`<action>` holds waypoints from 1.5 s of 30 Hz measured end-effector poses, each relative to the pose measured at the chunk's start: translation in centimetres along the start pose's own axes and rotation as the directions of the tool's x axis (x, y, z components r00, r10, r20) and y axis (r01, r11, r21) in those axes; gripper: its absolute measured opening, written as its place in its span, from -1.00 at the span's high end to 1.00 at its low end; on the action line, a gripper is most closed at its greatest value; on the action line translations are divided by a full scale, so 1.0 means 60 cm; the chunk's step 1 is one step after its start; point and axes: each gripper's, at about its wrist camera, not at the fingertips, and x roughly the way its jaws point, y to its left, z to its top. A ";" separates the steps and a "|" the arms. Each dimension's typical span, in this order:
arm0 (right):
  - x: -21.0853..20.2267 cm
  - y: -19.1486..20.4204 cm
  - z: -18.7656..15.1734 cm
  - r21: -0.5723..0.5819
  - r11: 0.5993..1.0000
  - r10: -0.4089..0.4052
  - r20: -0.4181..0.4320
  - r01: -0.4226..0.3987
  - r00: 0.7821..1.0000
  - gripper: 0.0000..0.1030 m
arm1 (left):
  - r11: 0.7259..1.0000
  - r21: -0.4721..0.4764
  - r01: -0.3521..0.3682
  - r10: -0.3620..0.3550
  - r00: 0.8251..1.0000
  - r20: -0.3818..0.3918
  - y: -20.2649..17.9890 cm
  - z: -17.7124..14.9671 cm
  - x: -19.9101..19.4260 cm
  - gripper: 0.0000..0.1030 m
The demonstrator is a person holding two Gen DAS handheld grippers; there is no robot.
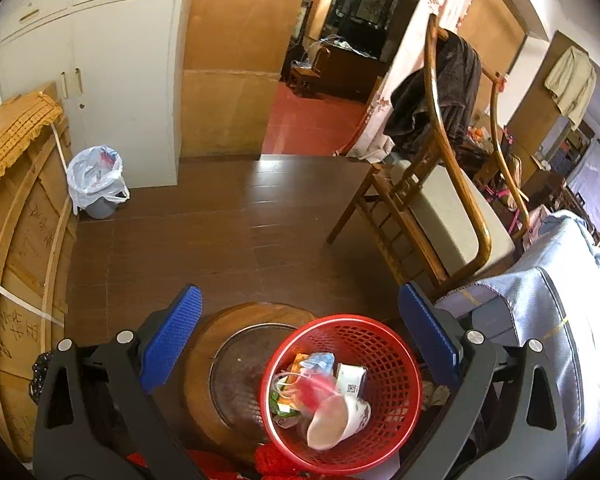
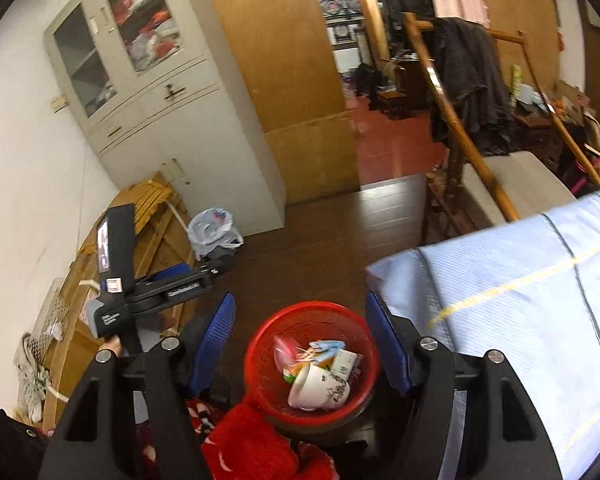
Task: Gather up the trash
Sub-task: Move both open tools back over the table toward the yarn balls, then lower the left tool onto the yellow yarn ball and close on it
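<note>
Both open jaws seemingly above red basket (image 1: 342, 392) of trash.

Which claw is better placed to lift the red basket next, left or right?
Probably the right claw: the red basket sits centred between its open fingers, while under the left claw the basket is offset to one side. Both are open and above it.

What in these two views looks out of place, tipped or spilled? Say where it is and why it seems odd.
Nothing has spilled. One oddity: a white cup lies on its side atop the wrappers in the red basket, its mouth facing sideways. It looks like patterned crockery, not obvious trash, though I cannot be sure. Both grippers hang open above the basket.
</note>
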 end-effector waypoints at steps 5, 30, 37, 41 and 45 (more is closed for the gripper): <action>-0.042 -0.057 -0.021 0.066 0.996 -0.057 0.035 0.055 0.998 -0.29 | 0.998 0.053 0.027 -0.026 1.000 -0.006 -0.040 -0.006 -0.007 -0.85; -0.442 -0.412 -0.306 0.511 0.718 -0.589 0.085 0.473 0.804 -0.49 | 0.784 0.480 0.394 -0.322 0.919 -0.227 -0.519 -0.119 -0.053 -0.87; -0.539 -0.493 -0.431 0.672 0.543 -0.711 0.050 0.503 0.701 -0.60 | 0.614 0.576 0.540 -0.397 0.841 -0.366 -0.709 -0.197 -0.059 -0.87; -0.561 -0.523 -0.469 0.721 0.474 -0.737 0.011 0.506 0.676 -0.61 | 0.518 0.637 0.570 -0.394 0.821 -0.413 -0.802 -0.243 -0.064 -0.87; -0.588 -0.517 -0.477 0.734 0.475 -0.752 0.053 0.485 0.656 -0.67 | 0.449 0.678 0.582 -0.395 0.810 -0.434 -0.888 -0.282 -0.065 -0.87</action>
